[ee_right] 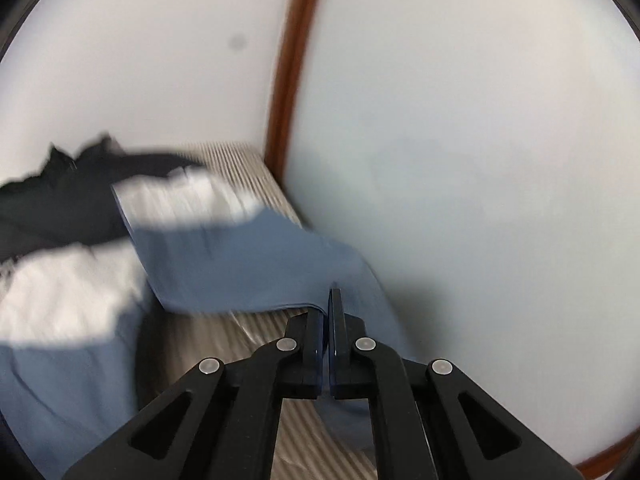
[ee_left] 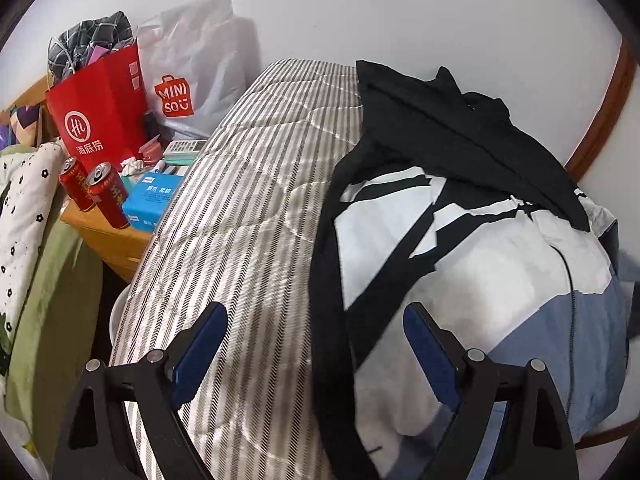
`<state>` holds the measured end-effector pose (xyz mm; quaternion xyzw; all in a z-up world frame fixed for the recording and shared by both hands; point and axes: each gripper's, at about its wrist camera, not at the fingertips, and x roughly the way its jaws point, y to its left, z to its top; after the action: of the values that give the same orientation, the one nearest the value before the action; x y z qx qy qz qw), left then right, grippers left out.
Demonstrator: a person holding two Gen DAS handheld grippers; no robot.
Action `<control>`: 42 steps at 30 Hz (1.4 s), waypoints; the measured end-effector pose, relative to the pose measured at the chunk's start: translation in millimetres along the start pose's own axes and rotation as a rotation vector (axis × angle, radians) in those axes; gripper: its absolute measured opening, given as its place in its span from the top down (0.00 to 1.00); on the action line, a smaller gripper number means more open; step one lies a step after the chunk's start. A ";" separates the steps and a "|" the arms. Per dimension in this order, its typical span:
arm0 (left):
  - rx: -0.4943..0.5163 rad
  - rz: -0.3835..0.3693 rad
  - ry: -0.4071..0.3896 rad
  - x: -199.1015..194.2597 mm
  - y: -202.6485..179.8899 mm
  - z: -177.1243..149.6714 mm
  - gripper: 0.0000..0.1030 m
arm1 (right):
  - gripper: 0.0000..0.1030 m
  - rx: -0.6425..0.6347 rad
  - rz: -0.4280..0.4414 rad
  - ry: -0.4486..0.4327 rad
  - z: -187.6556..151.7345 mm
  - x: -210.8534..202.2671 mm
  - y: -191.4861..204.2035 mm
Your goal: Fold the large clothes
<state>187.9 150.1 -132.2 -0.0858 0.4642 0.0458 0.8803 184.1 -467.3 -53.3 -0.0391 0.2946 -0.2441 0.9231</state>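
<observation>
Garment (ee_right: pixel 248 264) barely begun: blue-and-white, still rumpled on the striped bed (ee_left: pixel 248 208).
My right tongs (ee_right: pixel 325 304) clamp its blue edge; my left tongs (ee_left: pixel 316 336) hang apart, empty.

Left gripper (ee_left: pixel 316 340): two black plastic arms, each with triangle hole cut through. Round silver screw heads at joints, two each side. Fingers (ee_left: pixel 200 354) carry flat dark blue pads on inner faces, long and smooth with rounded tips. Black frame looks matte.

Right gripper (ee_right: pixel 326 320): same build. Black arms with triangle holes, four round silver screw heads in a row across links. Thin dark blue pads (ee_right: pixel 319 344) on inner faces of black fingers. No cables, no markings, no hand or sleeve in view.
</observation>
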 end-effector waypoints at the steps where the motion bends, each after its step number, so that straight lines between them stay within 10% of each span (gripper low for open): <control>1: 0.005 -0.002 0.001 1.5 1.1 0.2 0.14 | 0.98 -0.004 0.016 -0.025 12.8 -6.6 11.6; 9: 0.022 0.000 -0.026 -0.2 5.6 0.5 0.14 | 0.98 -0.129 0.274 -0.179 89.5 -49.1 145.9; 22: 0.038 0.023 0.044 -0.4 8.9 -2.7 0.14 | 0.97 -0.393 0.539 -0.169 67.7 -57.5 352.4; 25: 0.065 0.048 0.022 -12.3 6.4 0.5 0.13 | 0.75 -0.362 0.566 -0.074 60.1 -42.8 354.9; 27: 0.077 0.048 0.014 -17.4 1.7 3.9 0.13 | 0.20 -0.336 0.619 -0.035 54.5 -41.2 342.5; 28: 0.085 0.044 0.009 -19.8 -3.1 5.9 0.13 | 0.15 -0.314 0.638 -0.044 51.8 -44.3 331.8; 42: 0.330 -0.100 -0.099 -36.8 -136.0 28.5 0.13 | 0.14 -0.205 0.439 -0.008 27.4 -47.6 162.1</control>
<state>212.0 22.1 -71.3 0.0393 0.4169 -0.0705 0.9054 235.1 -304.4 -40.8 -0.0686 0.3159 -0.0060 0.9463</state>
